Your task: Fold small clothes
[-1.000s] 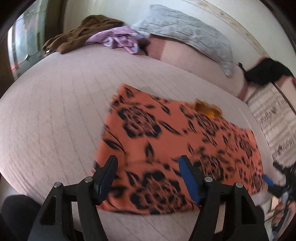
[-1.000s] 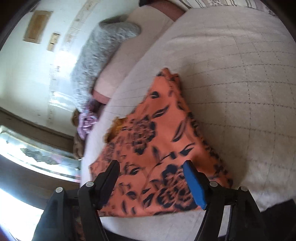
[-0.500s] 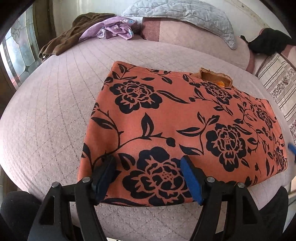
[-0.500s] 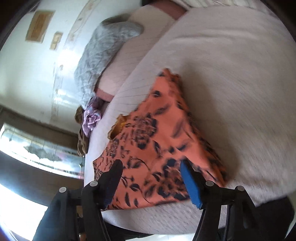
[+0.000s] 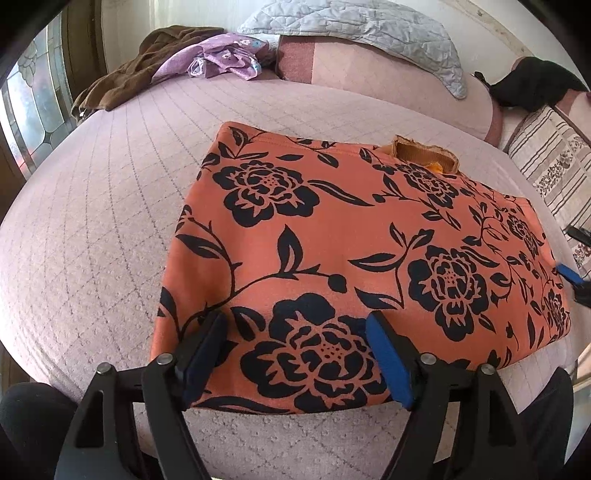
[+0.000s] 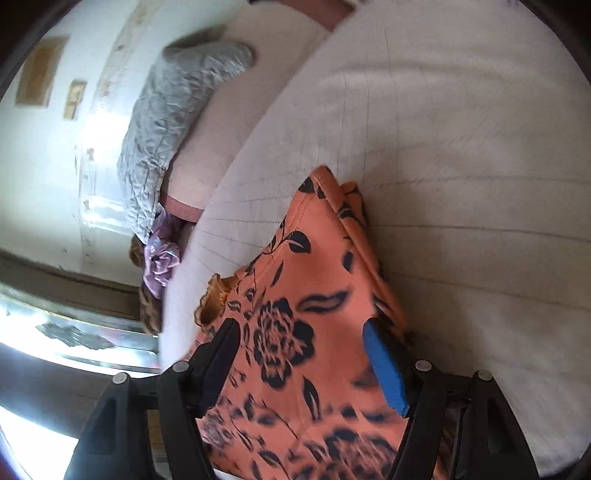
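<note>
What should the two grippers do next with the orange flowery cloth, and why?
Probably close the left hand-held gripper on the near edge of the orange cloth: its jaws are opening with nothing pinched, and the cloth lies flat on the bed, ready for another fold.

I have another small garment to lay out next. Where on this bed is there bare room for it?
The pink quilted bedspread is bare to the left of the orange floral garment, from the near edge up toward the brown cloth and purple cloth. It is also bare beyond the garment's far side. The head end is crowded: pillow, grey quilt.
</note>
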### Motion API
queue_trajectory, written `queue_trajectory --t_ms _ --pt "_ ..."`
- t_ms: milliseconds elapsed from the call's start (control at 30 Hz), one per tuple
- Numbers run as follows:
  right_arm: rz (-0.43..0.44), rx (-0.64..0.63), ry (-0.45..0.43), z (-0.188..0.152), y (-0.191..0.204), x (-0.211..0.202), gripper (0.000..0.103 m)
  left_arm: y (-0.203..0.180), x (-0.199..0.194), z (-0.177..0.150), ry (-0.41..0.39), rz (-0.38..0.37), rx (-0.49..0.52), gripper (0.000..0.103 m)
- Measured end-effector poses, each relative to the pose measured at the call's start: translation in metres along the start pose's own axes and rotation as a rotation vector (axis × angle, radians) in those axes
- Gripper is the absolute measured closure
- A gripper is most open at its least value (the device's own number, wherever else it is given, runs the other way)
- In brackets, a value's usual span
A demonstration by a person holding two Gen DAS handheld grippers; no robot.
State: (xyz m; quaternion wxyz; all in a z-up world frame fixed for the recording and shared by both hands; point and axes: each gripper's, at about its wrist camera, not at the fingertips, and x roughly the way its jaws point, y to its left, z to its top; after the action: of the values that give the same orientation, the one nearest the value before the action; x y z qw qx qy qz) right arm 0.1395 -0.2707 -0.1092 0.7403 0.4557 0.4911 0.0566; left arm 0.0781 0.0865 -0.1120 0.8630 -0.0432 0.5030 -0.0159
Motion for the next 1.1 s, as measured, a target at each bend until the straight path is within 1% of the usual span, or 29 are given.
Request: queue_trajectory --t_ms 133,167,233,300,400,500,600,633,667,700,733,767,800,833,900,933,967,1000,1033,1067,1100 --pt "-0.006 -0.002 -0.056 -0.039 -0.016 -0.043 0.029 -0.002 0.000 -0.003 -0.016 0.006 0.013 0.022" --pt "-0.013 0.015 -0.061 -0.052 -0.024 -0.053 0.029 -0.002 -0.001 -0.002 -0.016 0.004 0.011 0.022" --pt "0.002 0.084 -0.065 -0.077 -0.043 -0.063 0.028 -0.001 -0.001 -0.002 -0.014 0.000 0.002 0.022" --pt "0.015 0.138 -0.049 -0.093 -0.058 -0.068 0.027 0.000 -0.002 -0.001 -0.010 -0.005 -0.016 0.022" --pt "0.041 0.162 -0.030 -0.103 -0.063 -0.059 0.027 0.001 -0.005 0.001 -0.003 -0.009 -0.037 0.022" --pt "0.098 0.224 -0.004 -0.105 -0.068 -0.043 0.027 0.002 -0.013 0.002 -0.012 -0.014 -0.056 0.022" --pt "0.107 0.221 -0.050 -0.102 -0.063 -0.037 0.028 -0.001 -0.022 0.004 -0.034 -0.016 -0.057 0.022" --pt "0.116 0.223 -0.063 -0.099 -0.061 -0.035 0.030 -0.003 -0.023 0.005 -0.036 -0.016 -0.052 0.022" --pt "0.122 0.211 -0.080 -0.095 -0.059 -0.034 0.040 -0.006 -0.023 0.005 -0.037 -0.015 -0.043 0.022" --pt "0.108 0.189 -0.085 -0.091 -0.057 -0.031 0.061 -0.009 -0.024 0.006 -0.037 -0.016 -0.035 0.022" --pt "0.085 0.183 -0.068 -0.087 -0.059 -0.025 0.088 -0.013 -0.024 0.007 -0.036 -0.018 -0.026 0.022" --pt "0.084 0.210 -0.043 -0.086 -0.065 -0.017 0.092 -0.017 -0.025 0.008 -0.038 -0.020 -0.017 0.022" --pt "0.086 0.217 -0.035 -0.086 -0.068 -0.014 0.092 -0.020 -0.028 0.008 -0.043 -0.021 -0.006 0.022" --pt "0.065 0.172 -0.046 -0.086 -0.062 -0.019 0.093 -0.023 -0.030 0.009 -0.055 -0.019 0.003 0.022" --pt "-0.010 -0.013 -0.134 -0.093 -0.023 -0.046 0.094 -0.029 -0.037 0.012 -0.091 -0.027 0.014 0.022" --pt "-0.035 -0.077 -0.177 -0.097 -0.007 -0.059 0.094 -0.033 -0.039 0.014 -0.104 -0.034 0.020 0.022" --pt "-0.053 -0.124 -0.202 -0.099 0.004 -0.066 0.094 -0.036 -0.038 0.016 -0.107 -0.039 0.022 0.022" --pt "-0.065 -0.143 -0.195 -0.099 0.007 -0.065 0.093 -0.040 -0.036 0.018 -0.106 -0.042 0.023 0.022" --pt "-0.096 -0.140 -0.162 -0.098 0.000 -0.056 0.089 -0.045 -0.033 0.020 -0.100 -0.047 0.023 0.022" --pt "-0.117 -0.118 -0.137 -0.097 -0.009 -0.048 0.089 -0.050 -0.030 0.023 -0.088 -0.055 0.029 0.022" --pt "-0.131 -0.040 -0.078 -0.096 -0.030 -0.035 0.088 -0.054 -0.028 0.024 -0.087 -0.058 0.036 0.022"
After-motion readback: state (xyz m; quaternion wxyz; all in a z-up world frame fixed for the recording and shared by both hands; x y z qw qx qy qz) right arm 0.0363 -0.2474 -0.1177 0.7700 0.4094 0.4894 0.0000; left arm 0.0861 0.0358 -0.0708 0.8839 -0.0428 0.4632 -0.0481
